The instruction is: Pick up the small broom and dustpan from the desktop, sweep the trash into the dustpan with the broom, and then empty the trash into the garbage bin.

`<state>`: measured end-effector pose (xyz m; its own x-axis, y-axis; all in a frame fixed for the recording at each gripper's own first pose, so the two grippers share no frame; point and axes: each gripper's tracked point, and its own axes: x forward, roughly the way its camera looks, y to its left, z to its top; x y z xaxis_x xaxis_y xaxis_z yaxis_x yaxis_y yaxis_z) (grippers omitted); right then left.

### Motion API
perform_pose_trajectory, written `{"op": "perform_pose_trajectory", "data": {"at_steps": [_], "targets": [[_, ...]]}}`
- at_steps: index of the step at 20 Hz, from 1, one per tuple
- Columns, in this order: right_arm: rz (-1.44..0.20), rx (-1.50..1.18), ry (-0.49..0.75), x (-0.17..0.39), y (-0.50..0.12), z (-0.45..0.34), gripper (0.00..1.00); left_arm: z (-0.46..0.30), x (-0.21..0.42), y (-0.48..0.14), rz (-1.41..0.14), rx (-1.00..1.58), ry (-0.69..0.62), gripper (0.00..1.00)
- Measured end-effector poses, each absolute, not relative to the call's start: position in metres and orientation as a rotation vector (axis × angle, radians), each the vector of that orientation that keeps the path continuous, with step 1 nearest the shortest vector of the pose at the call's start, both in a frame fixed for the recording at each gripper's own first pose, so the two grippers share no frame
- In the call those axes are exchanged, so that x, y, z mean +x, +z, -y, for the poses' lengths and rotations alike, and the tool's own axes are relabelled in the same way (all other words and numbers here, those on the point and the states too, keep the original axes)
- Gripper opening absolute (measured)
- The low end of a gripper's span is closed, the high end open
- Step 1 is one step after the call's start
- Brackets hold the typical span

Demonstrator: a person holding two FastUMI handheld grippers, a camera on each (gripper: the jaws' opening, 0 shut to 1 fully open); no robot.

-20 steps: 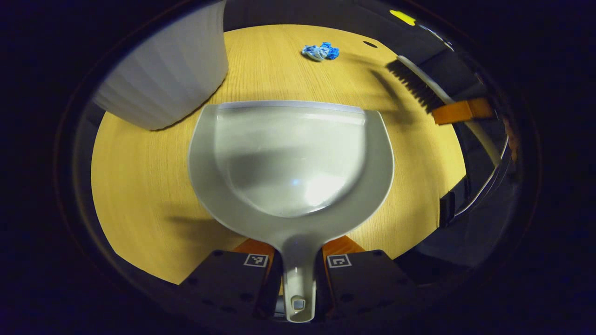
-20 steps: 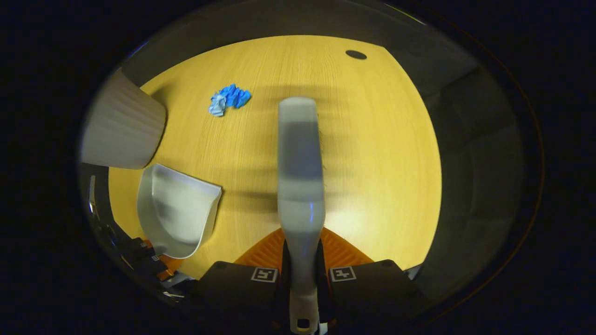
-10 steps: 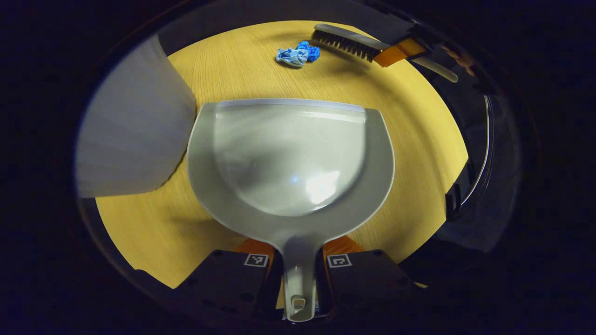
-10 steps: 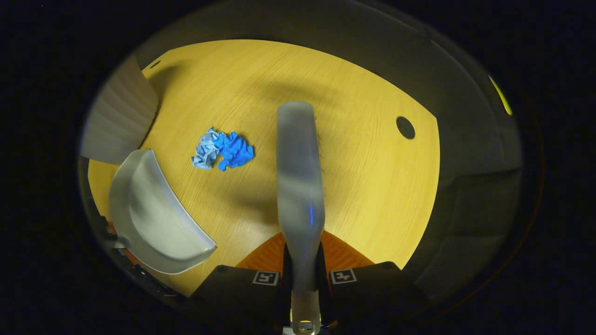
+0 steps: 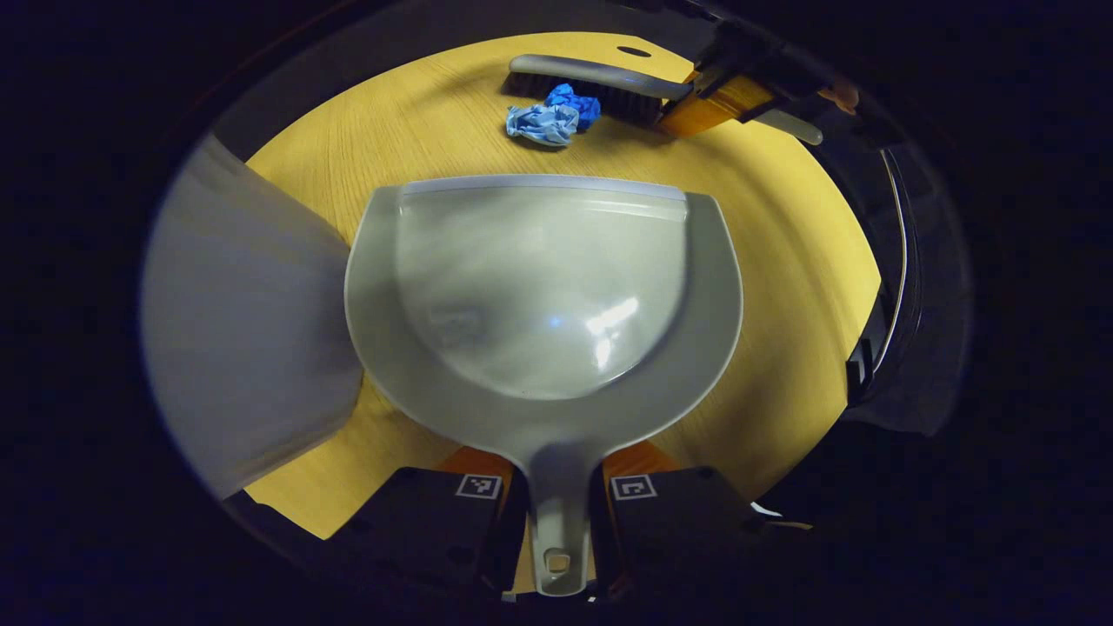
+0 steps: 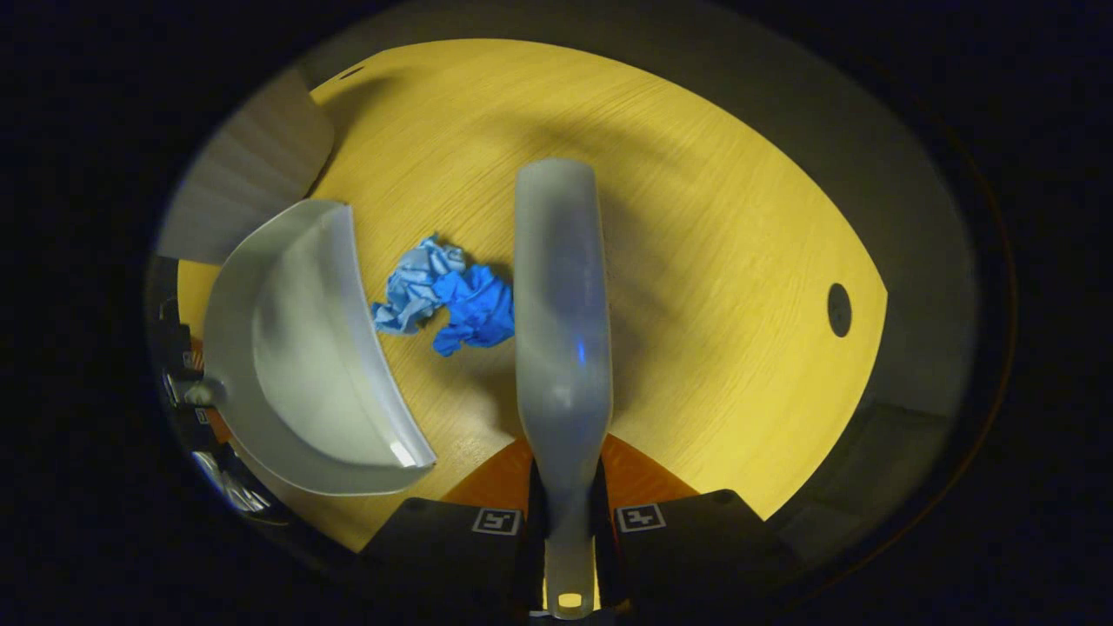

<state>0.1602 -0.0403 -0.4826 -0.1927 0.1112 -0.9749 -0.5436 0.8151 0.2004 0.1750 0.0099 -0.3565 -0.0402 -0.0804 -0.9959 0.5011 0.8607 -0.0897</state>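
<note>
My worry at that point was the crumpled blue trash (image 6: 448, 296) skating sideways off the bristles instead of riding into the dustpan (image 5: 543, 291). It was light and springy, and the broom (image 6: 561, 304) had only met its right edge in the right gripper view, so a fast or glancing stroke could have flicked it past the pan's lip. I also judged that a raised lip would let the wad slip underneath; I could not tell whether the lip sat flat on the desktop (image 5: 783, 252). The white garbage bin (image 5: 248, 322) stood just beside the pan's left side, and a nudge there could have twisted the pan in its grip.

My left gripper (image 5: 556, 509) had its fingers pressed together on the dustpan's handle, mouth facing away toward the trash, which lay on the far part of the desk, apart from the lip. My right gripper (image 6: 565, 522) pinched the broom's handle, the head reaching forward over the wood with the trash against its left side.
</note>
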Motion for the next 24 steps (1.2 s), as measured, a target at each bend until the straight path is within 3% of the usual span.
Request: {"op": "perform_pose_trajectory", "data": {"at_steps": [12, 13, 16, 22, 24], "targets": [[-1.61, -0.405, 1.134, 0.121, -0.487, 0.053, 0.25, -0.014, 0.178, -0.363, -1.471, 0.389, -0.53, 0.31], [-1.61, -0.445, 1.122, 0.126, -0.494, 0.064, 0.25, -0.014, 0.179, -0.363, -1.454, 0.38, -0.524, 0.28], [-1.629, -0.352, 1.017, 0.142, -0.509, 0.089, 0.26, -0.012, 0.176, -0.365, -1.419, 0.358, -0.527, 0.29], [-1.629, -0.286, 0.846, 0.206, -0.494, 0.135, 0.26, -0.011, 0.18, -0.365, -1.328, 0.322, -0.566, 0.3], [-1.658, -0.248, 0.738, 0.221, -0.484, 0.151, 0.26, -0.014, 0.182, -0.367, -1.295, 0.354, -0.584, 0.29]]}}
